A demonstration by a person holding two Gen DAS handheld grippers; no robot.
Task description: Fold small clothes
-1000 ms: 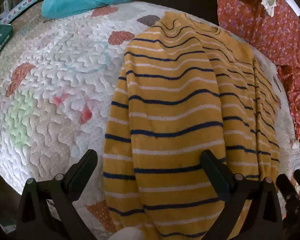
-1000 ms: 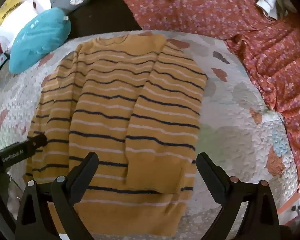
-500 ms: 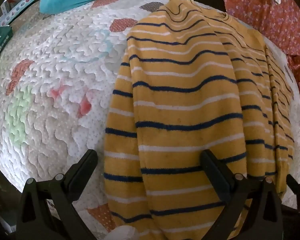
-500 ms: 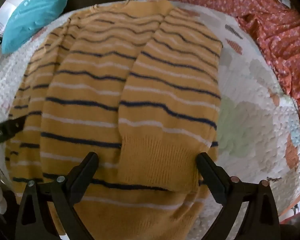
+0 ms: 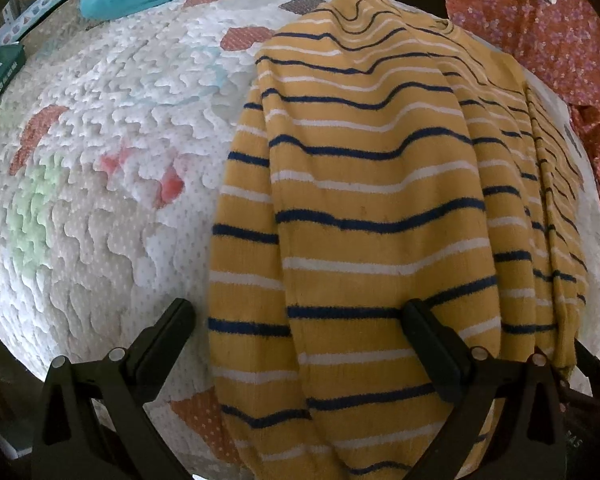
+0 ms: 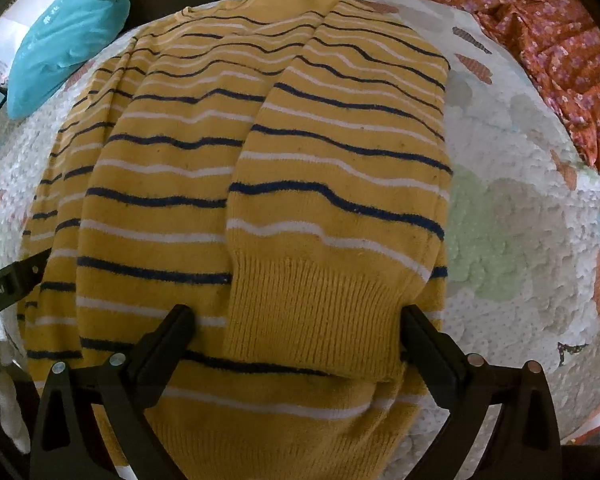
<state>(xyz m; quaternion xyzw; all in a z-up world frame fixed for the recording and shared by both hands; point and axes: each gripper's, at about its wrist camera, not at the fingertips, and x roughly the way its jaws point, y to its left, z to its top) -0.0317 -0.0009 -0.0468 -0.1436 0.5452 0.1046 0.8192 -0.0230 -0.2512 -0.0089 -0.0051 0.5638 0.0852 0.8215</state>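
A yellow sweater with navy and white stripes lies flat on a quilted pad, both sleeves folded in over the body. My left gripper is open, low over the sweater's lower left part, its fingers astride the folded left sleeve. My right gripper is open over the lower right part of the sweater, its fingers astride the ribbed cuff of the right sleeve. The left gripper's body shows at the left edge of the right wrist view.
A teal pouch lies beyond the pad at the back left. Red floral fabric is heaped at the back right. Boxes stand at the far left edge. The quilted pad extends to the sweater's right.
Both grippers have moved forward and down toward the sweater, which now fills more of each view. The sweater has not moved. Both stay open.
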